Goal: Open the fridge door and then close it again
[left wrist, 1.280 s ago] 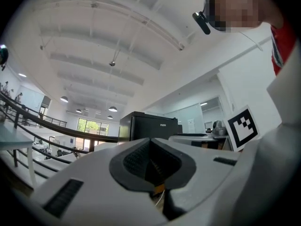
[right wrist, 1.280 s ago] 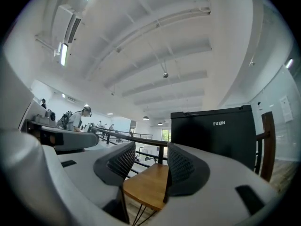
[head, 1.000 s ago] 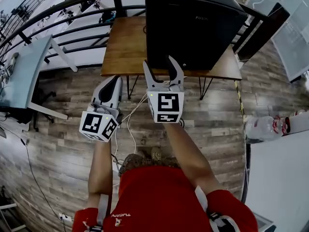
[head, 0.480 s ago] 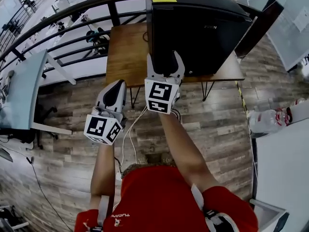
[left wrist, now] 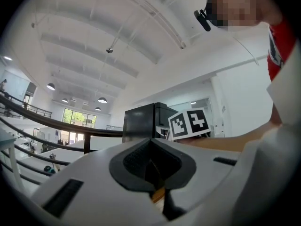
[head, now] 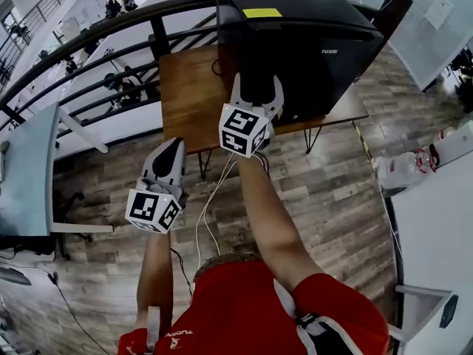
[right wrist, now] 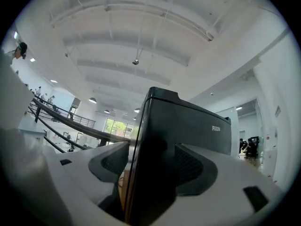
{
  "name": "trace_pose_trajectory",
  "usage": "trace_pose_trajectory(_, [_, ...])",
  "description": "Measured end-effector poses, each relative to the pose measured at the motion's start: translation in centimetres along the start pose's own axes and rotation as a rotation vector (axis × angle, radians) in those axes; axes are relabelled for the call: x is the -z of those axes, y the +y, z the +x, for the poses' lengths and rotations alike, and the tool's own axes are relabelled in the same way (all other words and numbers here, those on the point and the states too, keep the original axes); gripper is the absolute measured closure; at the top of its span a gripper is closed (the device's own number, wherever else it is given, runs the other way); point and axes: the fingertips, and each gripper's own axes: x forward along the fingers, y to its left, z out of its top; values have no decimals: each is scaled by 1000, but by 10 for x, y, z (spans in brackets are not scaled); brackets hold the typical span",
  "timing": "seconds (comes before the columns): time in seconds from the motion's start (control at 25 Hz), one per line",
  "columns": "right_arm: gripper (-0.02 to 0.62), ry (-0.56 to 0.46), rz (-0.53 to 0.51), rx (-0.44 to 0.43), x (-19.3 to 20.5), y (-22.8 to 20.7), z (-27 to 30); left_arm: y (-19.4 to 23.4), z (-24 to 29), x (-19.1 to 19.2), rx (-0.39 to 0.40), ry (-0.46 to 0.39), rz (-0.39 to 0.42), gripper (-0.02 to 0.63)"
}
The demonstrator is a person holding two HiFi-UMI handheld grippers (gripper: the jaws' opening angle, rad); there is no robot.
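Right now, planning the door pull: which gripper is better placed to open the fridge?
Right. The right gripper has its jaws apart around the fridge's near vertical edge, not yet pressing on it. The left gripper is shut and hangs short of the table, well off the fridge.

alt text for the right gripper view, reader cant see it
The right claw, jaws apart, straddles the near vertical edge of a black fridge that fills the middle of the view. Behind are a dark railing at left and a white beamed ceiling.
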Motion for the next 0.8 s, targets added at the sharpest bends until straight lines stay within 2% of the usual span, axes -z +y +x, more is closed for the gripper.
trace_pose_trajectory(0.4, [293,37,-47,114,6,-3,26,21,-8,3,35,5,-14,597])
trace_pose_trajectory(0.64, [278,54,-86,191,6,-4,33,17,2,-8,69,-28,-16,597])
trace_pose_trajectory(0.8, [272,63,-75,225,7,-6,32,14,2,-14,82,-19,1,597])
